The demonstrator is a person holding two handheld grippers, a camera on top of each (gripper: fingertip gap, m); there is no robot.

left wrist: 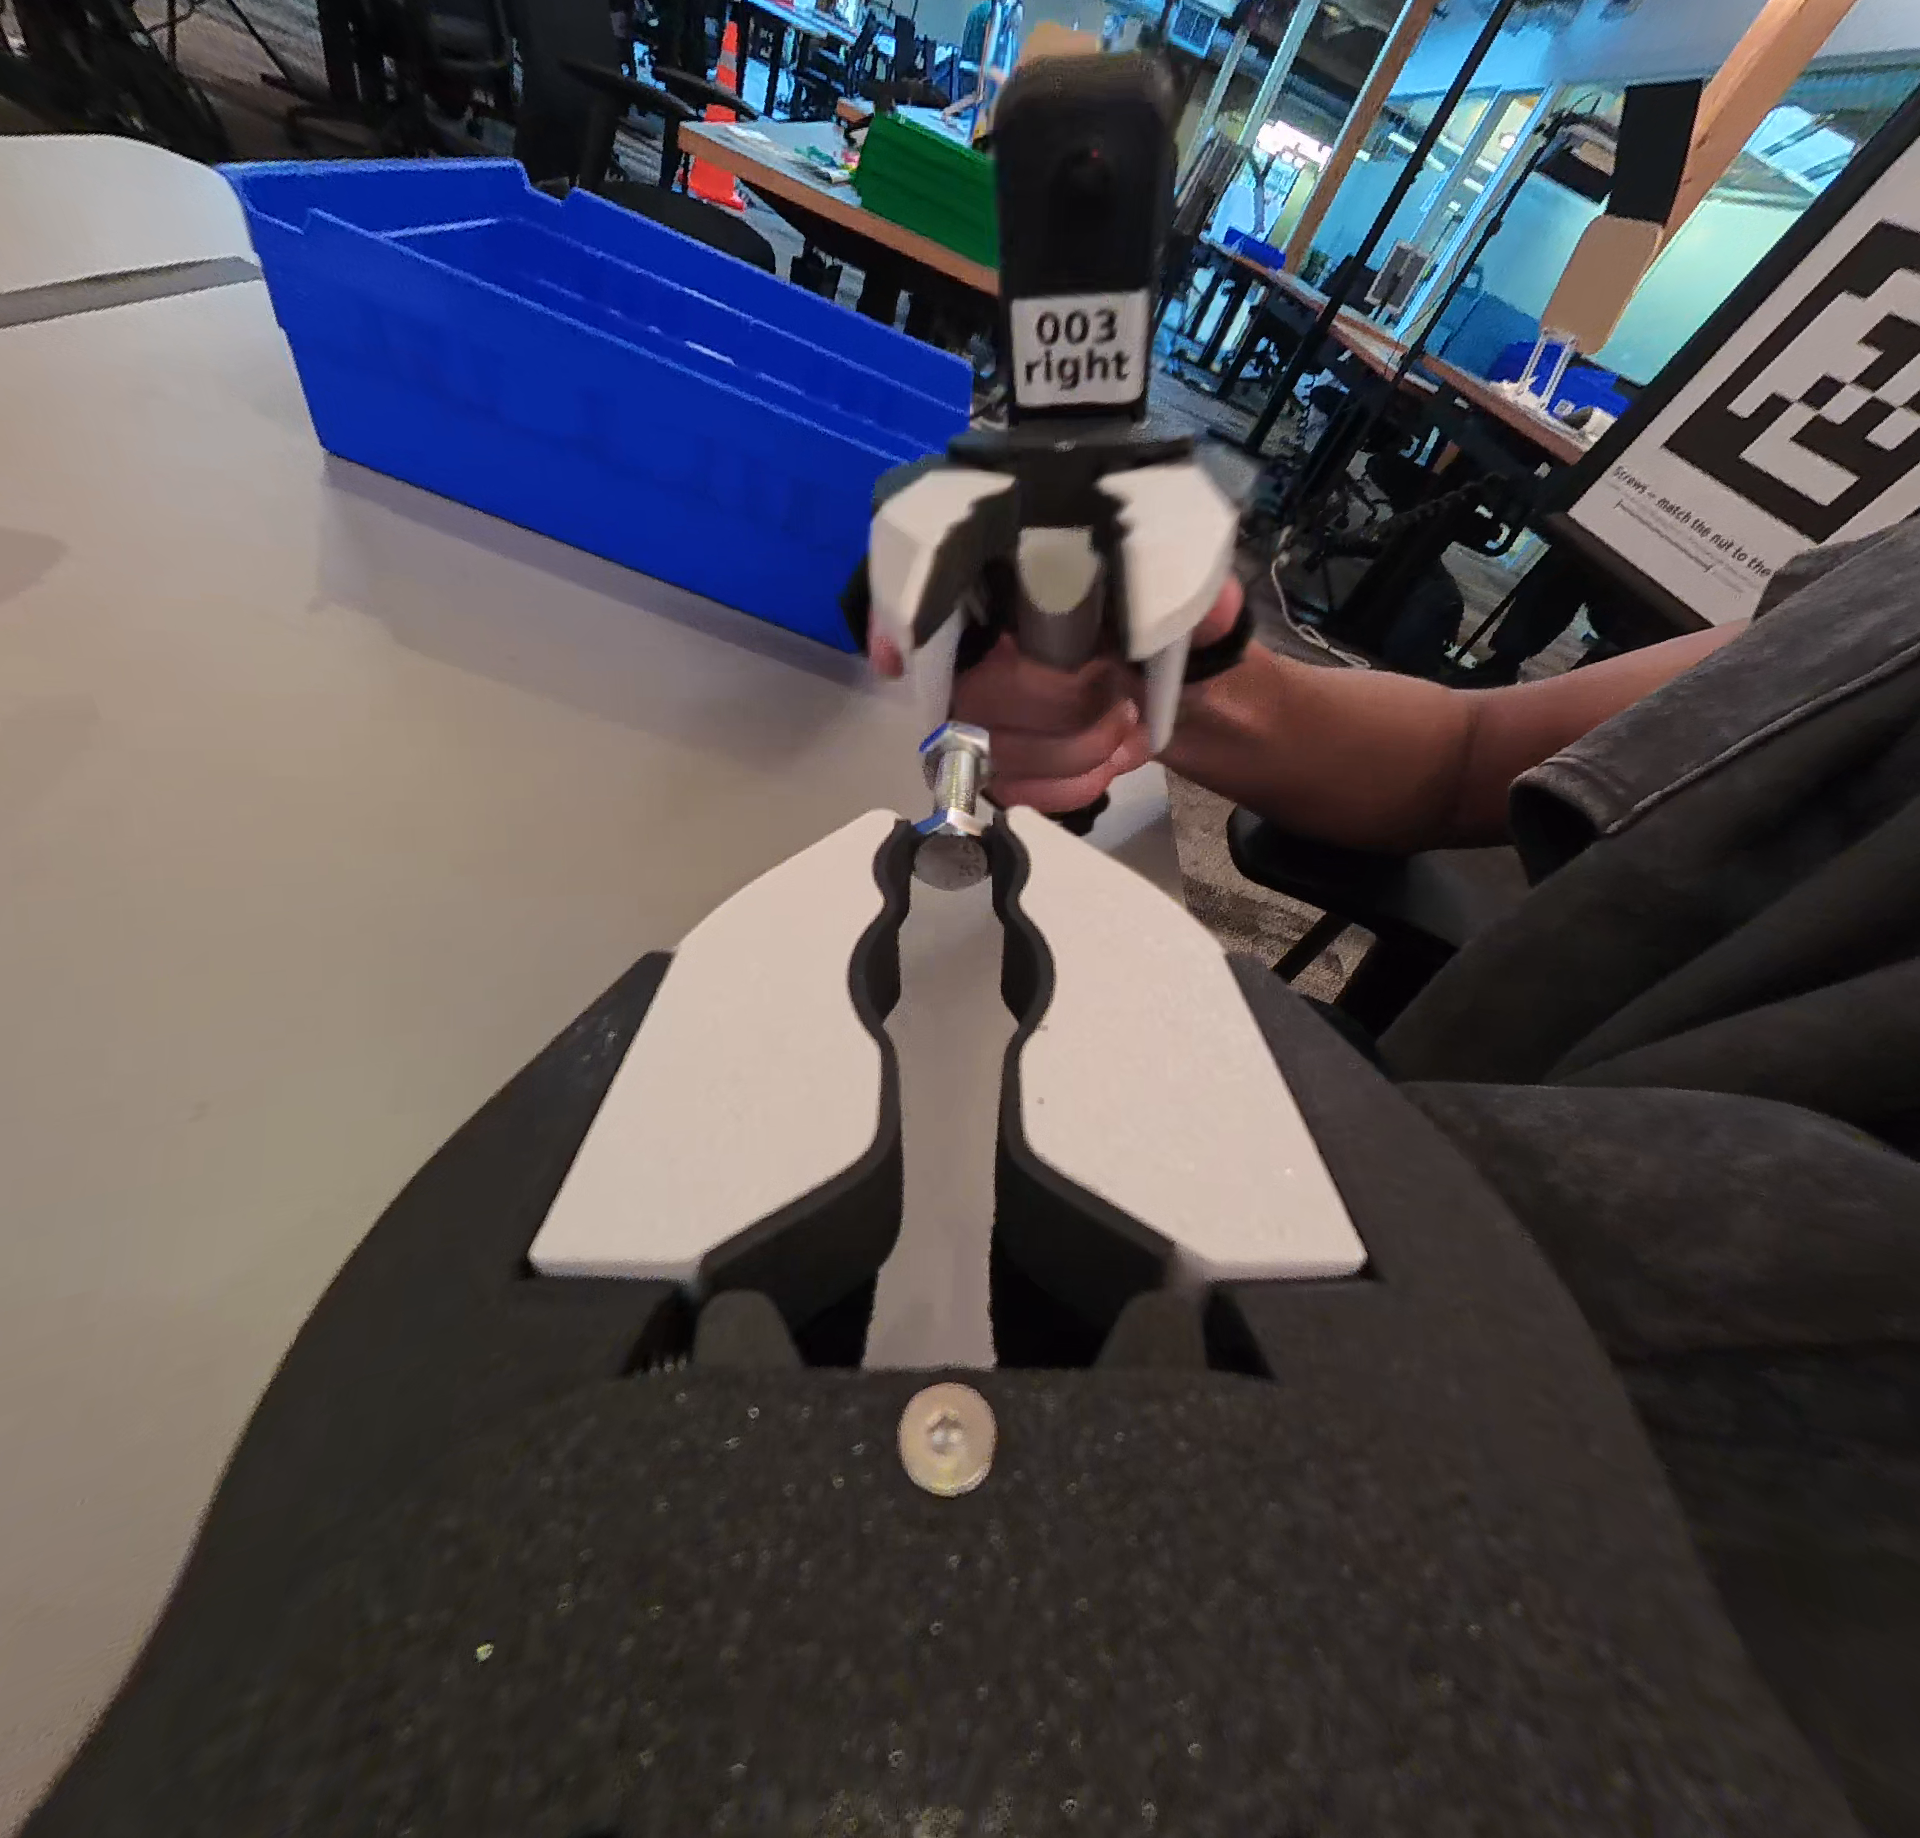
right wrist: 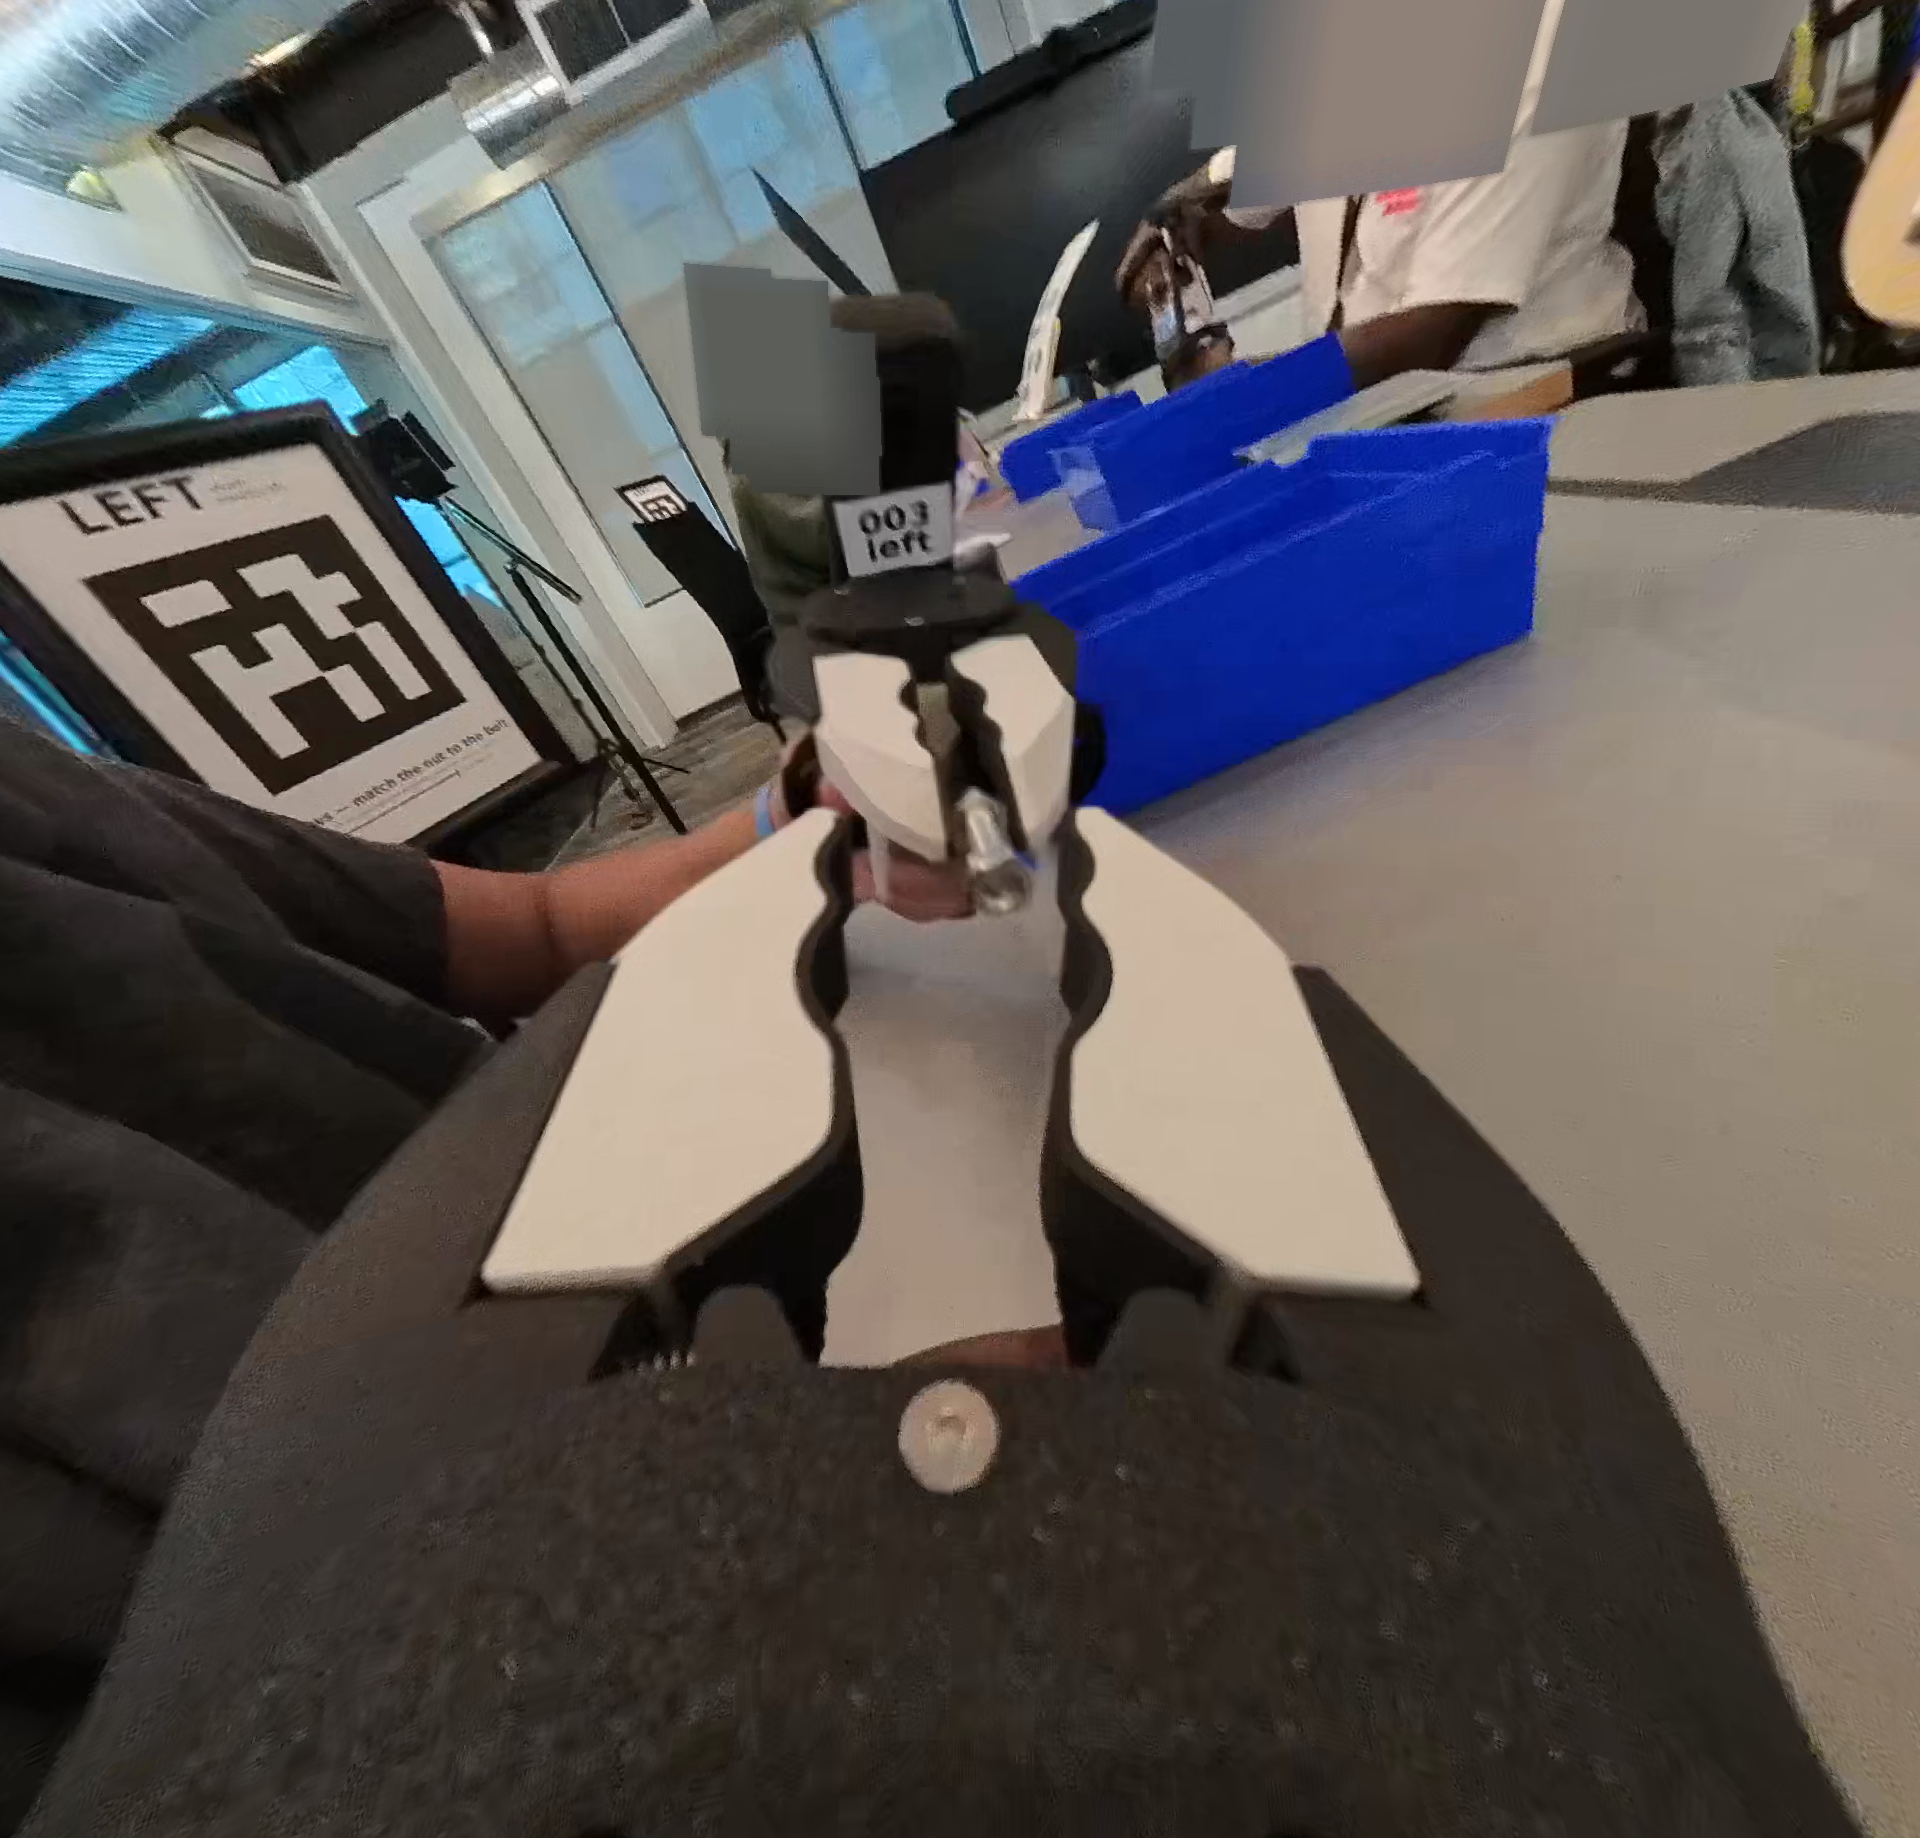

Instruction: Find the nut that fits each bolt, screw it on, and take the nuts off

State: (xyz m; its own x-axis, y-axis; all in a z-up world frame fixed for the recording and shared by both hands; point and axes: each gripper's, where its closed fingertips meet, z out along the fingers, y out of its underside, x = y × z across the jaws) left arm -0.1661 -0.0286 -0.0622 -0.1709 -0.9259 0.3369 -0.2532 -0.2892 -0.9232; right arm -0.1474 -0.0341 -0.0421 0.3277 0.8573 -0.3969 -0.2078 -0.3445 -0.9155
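**Bolt held over the grey bench, nut near its far end**

Grey bench (left wrist: 312, 749) fills the foreground, with a blue bin (left wrist: 582, 386) standing on it and a busy workshop of desks and tripods behind. A framed black-and-white marker board (right wrist: 270, 635) stands off the bench edge. The left gripper (left wrist: 951, 853) has its jaws pinching the hex head of a silver bolt (left wrist: 954, 801), which is held in the air above the bench and points away toward the right gripper (right wrist: 951, 843). A nut (left wrist: 951, 749) sits on the thread near the bolt's far end. The right gripper's jaws are spread apart around that end, just beside the nut, not pressing on it.
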